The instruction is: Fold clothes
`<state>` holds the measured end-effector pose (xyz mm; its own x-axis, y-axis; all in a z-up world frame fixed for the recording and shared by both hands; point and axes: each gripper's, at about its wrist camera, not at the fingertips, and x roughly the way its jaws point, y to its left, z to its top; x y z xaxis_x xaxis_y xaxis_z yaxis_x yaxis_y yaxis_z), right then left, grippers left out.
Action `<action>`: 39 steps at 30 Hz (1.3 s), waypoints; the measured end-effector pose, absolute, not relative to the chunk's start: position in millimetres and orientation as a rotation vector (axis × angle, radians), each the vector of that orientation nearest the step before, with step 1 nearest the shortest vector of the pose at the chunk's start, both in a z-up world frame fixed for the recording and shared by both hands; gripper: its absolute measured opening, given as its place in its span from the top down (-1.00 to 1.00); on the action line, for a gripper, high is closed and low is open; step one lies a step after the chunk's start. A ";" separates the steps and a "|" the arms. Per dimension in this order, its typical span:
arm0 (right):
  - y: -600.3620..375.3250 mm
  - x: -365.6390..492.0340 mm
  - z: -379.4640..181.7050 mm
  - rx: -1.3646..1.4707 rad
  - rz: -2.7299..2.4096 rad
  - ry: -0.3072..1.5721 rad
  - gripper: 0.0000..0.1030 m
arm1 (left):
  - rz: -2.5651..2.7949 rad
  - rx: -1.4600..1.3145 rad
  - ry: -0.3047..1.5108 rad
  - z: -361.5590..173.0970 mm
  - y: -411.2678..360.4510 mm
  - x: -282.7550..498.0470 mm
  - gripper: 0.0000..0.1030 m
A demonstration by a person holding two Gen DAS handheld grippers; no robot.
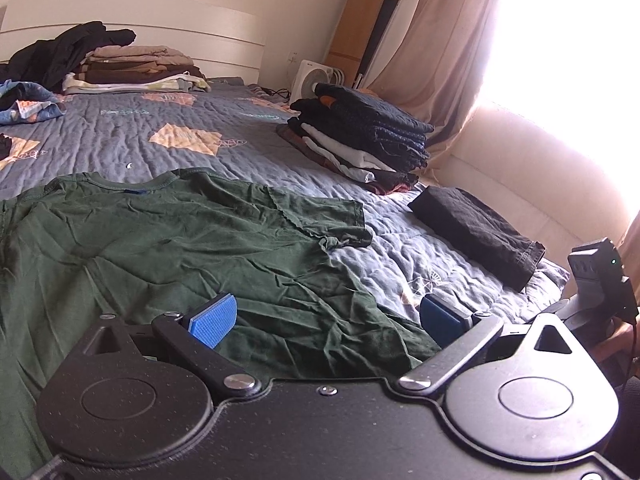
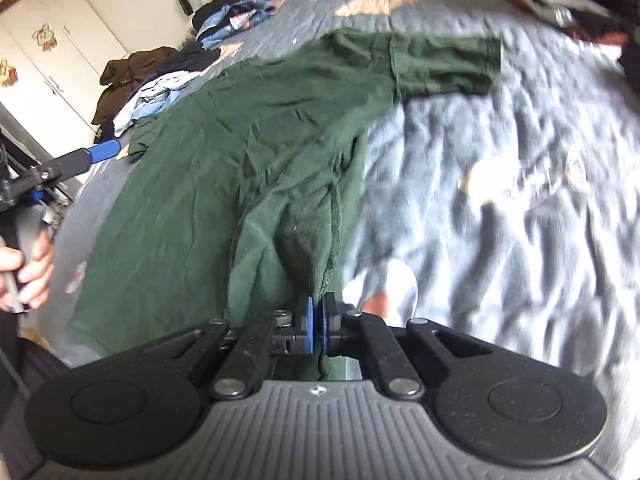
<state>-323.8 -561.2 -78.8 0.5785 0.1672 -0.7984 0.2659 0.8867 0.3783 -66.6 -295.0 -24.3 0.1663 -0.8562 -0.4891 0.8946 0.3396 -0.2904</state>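
Green T-shirt [image 2: 224,168] cloth sits pinched between my right fingers [image 2: 318,322], which are pressed together on a bunched lower side edge of it; the rest runs away from them up the bed [image 2: 500,208], long axis pointing toward the collar, one sleeve [image 2: 444,66] spread out to the right. My left fingers [image 1: 326,320] stand wide apart and hold nothing, poised just above the hem on the shirt's other side. So my right hand has the edge, and I judge the fold should carry it leftward across the body. No containers here: a dark folded stack [image 1: 360,136] and one folded black garment [image 1: 476,232] lie further right.
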 end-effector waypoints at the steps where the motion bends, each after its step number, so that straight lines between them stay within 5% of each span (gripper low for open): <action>1: -562.1 -323.8 -84.3 0.496 -0.068 1.000 0.93 | -1.246 0.076 0.647 -25.4 -295.5 -66.6 -0.91; 5: -565.3 -322.6 -108.2 0.487 -0.099 1.159 0.92 | -1.231 0.108 0.671 -33.2 -298.4 -65.1 -0.91; 10: -563.8 -318.3 -80.6 0.529 -0.083 0.992 0.80 | -1.209 0.128 0.691 -43.9 -302.5 -61.0 -0.91; 15: -552.9 -290.5 -64.7 0.583 -0.018 0.825 0.27 | -1.190 0.148 0.710 -55.6 -315.7 -60.1 -0.91; 22: -562.2 -249.1 -111.5 0.696 0.014 0.791 0.26 | -1.257 0.188 0.696 -72.0 -340.1 -73.3 -0.85; 23: -565.6 -250.3 -120.4 0.721 0.019 0.788 0.26 | -1.271 0.182 0.687 -73.3 -344.8 -74.6 -0.80; 28: -564.2 -260.7 -142.1 0.653 0.014 0.853 0.25 | -1.329 0.138 0.785 -89.8 -381.7 -67.7 0.24; 34: -573.0 -271.1 -153.4 0.631 0.078 0.843 0.25 | -1.276 0.336 0.893 -134.7 -427.4 -51.0 0.27; 39: -581.5 -279.4 -156.2 0.610 0.094 0.863 0.32 | -1.107 0.386 0.843 -140.2 -421.9 -1.6 0.71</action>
